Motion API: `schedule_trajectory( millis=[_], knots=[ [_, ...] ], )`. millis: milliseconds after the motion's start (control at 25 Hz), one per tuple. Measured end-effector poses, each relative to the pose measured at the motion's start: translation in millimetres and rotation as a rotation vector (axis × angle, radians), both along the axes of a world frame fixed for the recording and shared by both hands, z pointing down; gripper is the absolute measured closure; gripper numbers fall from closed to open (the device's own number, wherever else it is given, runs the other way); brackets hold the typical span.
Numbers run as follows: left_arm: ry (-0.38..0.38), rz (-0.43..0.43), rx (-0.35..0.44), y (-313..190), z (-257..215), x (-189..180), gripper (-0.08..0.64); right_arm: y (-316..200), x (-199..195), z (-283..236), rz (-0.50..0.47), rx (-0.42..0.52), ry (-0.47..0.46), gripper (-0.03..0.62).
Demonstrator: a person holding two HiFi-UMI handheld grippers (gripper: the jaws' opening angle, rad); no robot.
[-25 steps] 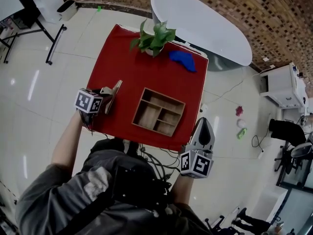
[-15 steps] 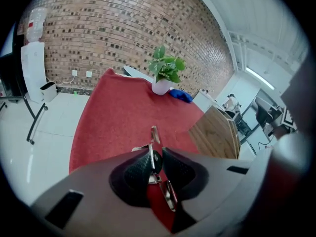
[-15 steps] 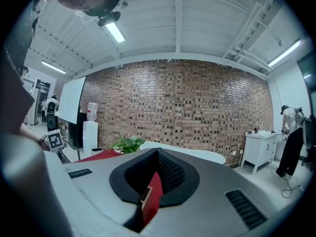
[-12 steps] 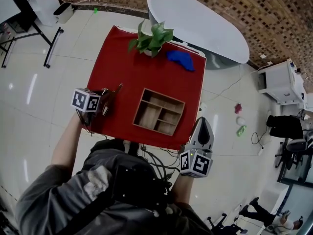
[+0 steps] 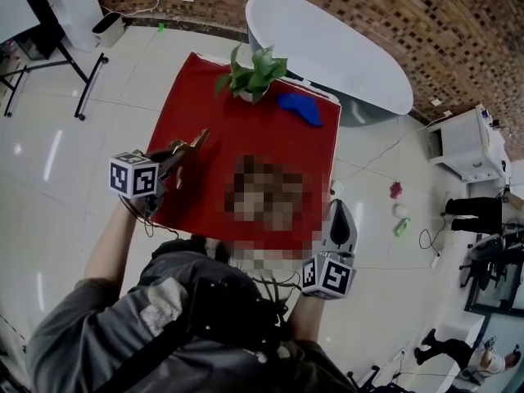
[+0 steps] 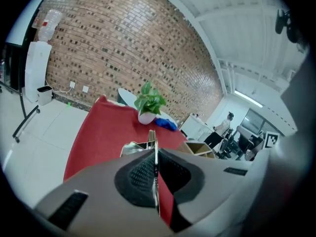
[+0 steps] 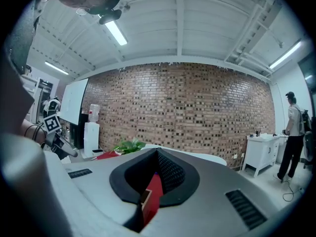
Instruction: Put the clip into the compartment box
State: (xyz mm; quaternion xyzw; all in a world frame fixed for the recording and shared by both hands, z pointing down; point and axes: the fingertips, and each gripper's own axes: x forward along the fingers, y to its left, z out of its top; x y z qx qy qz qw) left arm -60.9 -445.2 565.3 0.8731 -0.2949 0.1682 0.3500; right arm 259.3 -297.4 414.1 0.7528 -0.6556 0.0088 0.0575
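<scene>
From where I stand, the left hand-held gripper (image 5: 184, 152) hangs over the left edge of the red counter (image 5: 246, 137), left of centre in the head view, its jaws pinched tight on the clip (image 5: 195, 142). In the left gripper view the two dark pads of that hand-held gripper (image 6: 154, 154) press together on the clip (image 6: 151, 137), a thin strip of metal standing on edge between them, with a silvery part showing just past the tips. So the clip is up in the air in the grip, not in the compartment box (image 6: 200, 147), which sits on the counter to the right of the jaws in that view, wooden and open-topped. The right hand-held gripper (image 5: 340, 206) is off the counter's near right corner, lower right of centre in the head view, pointing up the frame. In its own view the jaws of this hand-held gripper (image 7: 158, 153) meet at the tips with nothing between them; below them only a sliver of red counter and a wooden edge show. A potted plant (image 5: 252, 74) and a blue cloth (image 5: 299, 109) lie at the counter's far end.
</scene>
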Motion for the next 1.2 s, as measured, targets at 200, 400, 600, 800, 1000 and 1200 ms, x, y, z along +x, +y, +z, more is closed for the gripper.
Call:
schedule_trajectory(
  millis=[200,400,600,800,1000,1200],
  knots=[
    [0.131,0.005,0.139,13,-77,17,0.544,7,1,-7,-0.012,0.020,0.000,0.574],
    [0.261,0.014,0.260,33,-159,30,0.545,14,0,-19,-0.024,0.037,0.003,0.574],
    [0.343,0.013,0.333,50,-206,36,0.545,27,8,-25,-0.020,0.045,0.003,0.574],
    [0.394,0.010,0.364,64,-228,41,0.545,36,14,-26,-0.018,0.048,-0.002,0.574],
    [0.390,0.026,0.374,78,-231,49,0.545,45,19,-29,-0.016,0.052,0.000,0.574],
    [0.405,0.040,0.368,90,-230,56,0.545,56,23,-31,-0.002,0.059,0.000,0.574]
  ],
)
